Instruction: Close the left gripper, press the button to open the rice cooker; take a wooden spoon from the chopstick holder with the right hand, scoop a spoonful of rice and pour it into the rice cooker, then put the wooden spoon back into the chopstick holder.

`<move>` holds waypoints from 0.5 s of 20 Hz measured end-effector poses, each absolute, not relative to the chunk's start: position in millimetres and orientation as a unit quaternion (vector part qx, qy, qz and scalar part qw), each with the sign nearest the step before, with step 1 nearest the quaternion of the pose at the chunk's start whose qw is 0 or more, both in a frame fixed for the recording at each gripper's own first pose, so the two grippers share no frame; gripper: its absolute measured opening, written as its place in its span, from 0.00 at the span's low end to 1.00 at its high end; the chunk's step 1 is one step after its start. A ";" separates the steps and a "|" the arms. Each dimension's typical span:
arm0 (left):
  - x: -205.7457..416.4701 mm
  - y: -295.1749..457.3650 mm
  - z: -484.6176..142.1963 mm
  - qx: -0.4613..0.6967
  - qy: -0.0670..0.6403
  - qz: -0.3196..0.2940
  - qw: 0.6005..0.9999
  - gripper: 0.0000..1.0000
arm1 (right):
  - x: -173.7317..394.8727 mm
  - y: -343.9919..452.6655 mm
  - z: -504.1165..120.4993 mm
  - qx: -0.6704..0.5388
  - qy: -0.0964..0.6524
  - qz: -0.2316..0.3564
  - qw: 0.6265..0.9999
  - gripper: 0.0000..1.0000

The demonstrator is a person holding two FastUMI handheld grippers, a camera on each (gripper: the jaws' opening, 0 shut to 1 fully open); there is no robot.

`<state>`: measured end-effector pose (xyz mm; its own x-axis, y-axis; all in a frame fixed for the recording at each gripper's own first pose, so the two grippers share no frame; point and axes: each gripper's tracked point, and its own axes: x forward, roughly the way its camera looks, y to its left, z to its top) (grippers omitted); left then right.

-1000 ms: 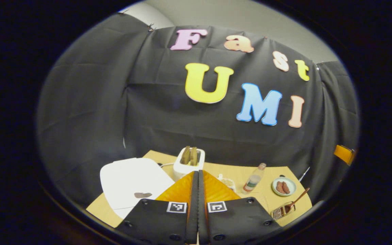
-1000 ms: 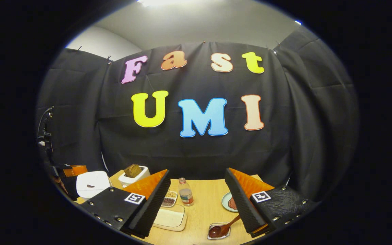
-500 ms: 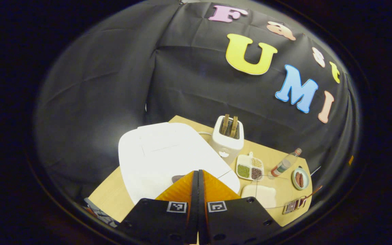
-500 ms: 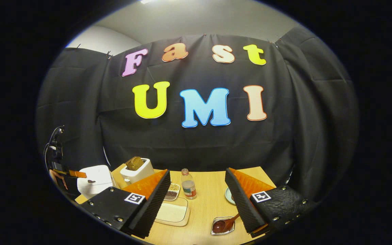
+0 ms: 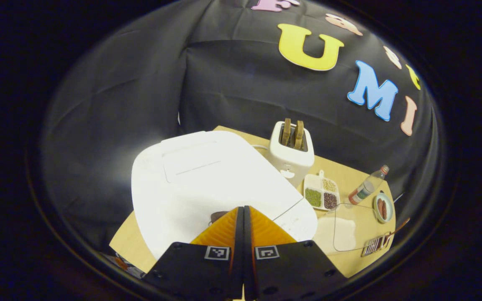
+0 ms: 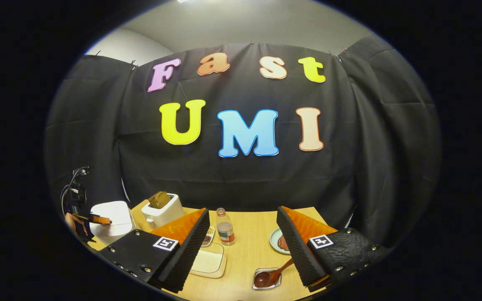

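Note:
The white rice cooker (image 5: 207, 179) sits at the table's left with its lid down. My left gripper (image 5: 243, 210) is shut with nothing in it, and its tips hover right over the dark button (image 5: 216, 216) at the lid's front edge; I cannot tell if they touch. In the right gripper view the left gripper (image 6: 95, 218) and the hand holding it show over the rice cooker (image 6: 111, 217). My right gripper (image 6: 242, 218) is open and empty above the table. Just below it, the wooden spoon (image 6: 271, 274) lies in the chopstick holder (image 6: 266, 284). The rice container (image 6: 208, 263) stands to the spoon's left.
A white toaster (image 5: 291, 150) with bread stands behind the cooker. A divided dish of grains (image 5: 322, 194), a bottle (image 5: 366, 190) and a plate of sausages (image 5: 382, 207) stand along the wooden table (image 6: 249, 259). The rice container (image 5: 341, 229) and chopstick holder (image 5: 374, 246) are near the front right.
My left gripper has tilted down and moved in over the rice cooker, so the cooker looms larger and the button lies at its tips. The right gripper has hardly moved.

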<state>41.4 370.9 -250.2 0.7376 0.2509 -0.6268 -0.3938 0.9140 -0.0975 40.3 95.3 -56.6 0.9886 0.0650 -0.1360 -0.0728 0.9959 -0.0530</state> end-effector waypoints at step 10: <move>33.7 390.7 -87.7 -0.103 0.124 0.221 0.962 0.09 | 43.3 90.3 -52.1 -0.023 0.053 0.044 0.997 0.98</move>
